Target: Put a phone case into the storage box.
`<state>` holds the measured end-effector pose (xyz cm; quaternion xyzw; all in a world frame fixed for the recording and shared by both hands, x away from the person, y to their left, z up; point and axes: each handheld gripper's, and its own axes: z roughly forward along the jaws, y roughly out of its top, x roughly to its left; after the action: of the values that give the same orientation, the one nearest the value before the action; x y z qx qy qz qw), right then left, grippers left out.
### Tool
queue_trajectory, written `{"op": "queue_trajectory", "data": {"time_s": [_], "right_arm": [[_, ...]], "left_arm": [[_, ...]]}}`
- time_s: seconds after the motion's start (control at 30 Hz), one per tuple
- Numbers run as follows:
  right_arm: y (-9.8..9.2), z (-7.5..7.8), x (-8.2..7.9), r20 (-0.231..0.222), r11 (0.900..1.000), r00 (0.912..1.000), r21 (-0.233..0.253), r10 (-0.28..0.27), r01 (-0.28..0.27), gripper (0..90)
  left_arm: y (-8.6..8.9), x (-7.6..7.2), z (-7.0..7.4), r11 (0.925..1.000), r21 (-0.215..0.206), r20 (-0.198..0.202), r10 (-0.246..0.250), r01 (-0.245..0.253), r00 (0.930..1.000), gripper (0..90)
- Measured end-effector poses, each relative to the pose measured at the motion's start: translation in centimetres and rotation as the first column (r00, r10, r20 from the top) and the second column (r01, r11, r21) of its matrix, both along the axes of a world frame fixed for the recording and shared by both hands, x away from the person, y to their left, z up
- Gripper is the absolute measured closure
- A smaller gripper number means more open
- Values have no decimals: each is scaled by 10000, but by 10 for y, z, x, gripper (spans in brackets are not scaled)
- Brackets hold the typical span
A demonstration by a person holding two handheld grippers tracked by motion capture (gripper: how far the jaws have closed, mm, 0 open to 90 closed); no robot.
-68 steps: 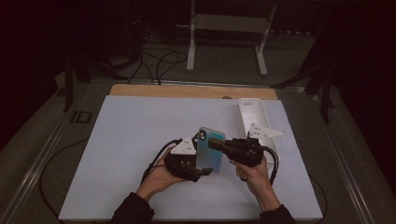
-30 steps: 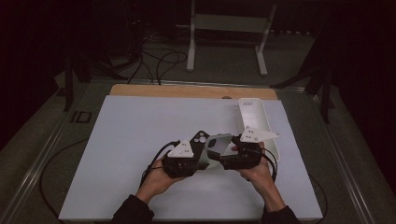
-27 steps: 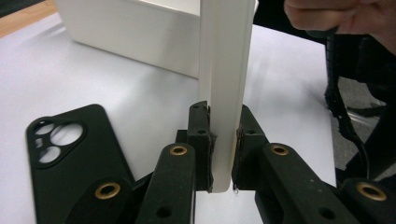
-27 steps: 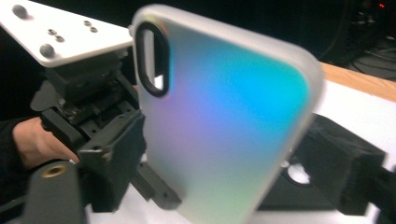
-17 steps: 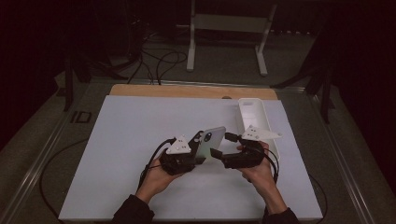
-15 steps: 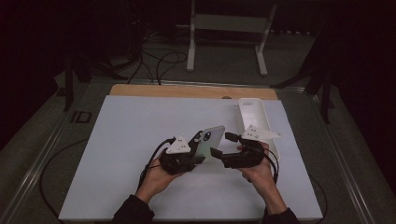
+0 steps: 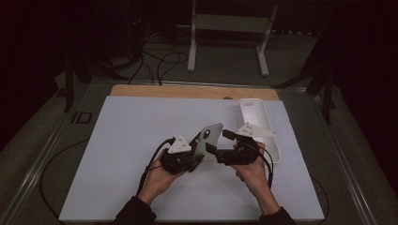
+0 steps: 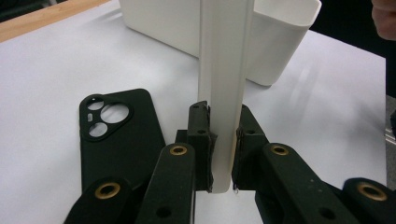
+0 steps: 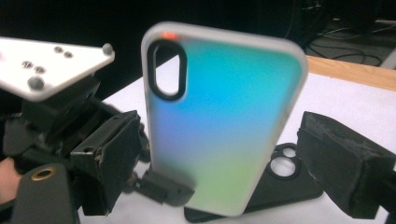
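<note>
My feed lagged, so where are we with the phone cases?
Done: the black case lies flat on the table. In hand: the left gripper clamps the iridescent case upright by its bottom edge, while the right gripper stands open beside it. Left: probably moving that case on, perhaps to the white bin; its contents are unclear.

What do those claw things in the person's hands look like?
Both are black, chunky tools. The left gripper and the right gripper each carry a pale grey three-cornered plate with small screws on top. Their jaws have brass-coloured rivets and dark, rough pads. A black cable loops back from each. The person wears dark sleeves.
</note>
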<state>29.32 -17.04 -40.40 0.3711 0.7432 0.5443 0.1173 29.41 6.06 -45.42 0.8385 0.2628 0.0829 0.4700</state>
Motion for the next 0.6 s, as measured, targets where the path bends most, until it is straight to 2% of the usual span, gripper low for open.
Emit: {"op": "queue_trajectory", "data": {"time_s": [0.23,0.4,0.57,0.6], "right_arm": [[7,2,3,-163,9991,9990,76,-419,420,89],[12,1,4,-295,9988,9986,202,-431,438,90],[14,1,5,-289,9978,9976,216,-628,634,115],[14,1,6,-348,9965,9962,233,-797,805,142]], "left_arm": [[-2,-1,-2,9999,143,-1,46,-46,10000,811],[-5,-2,-4,9997,195,30,134,-134,9999,811],[-7,-3,-5,9996,221,35,186,-186,9998,811],[-7,-3,-5,9996,194,18,194,-194,9998,811]]}}
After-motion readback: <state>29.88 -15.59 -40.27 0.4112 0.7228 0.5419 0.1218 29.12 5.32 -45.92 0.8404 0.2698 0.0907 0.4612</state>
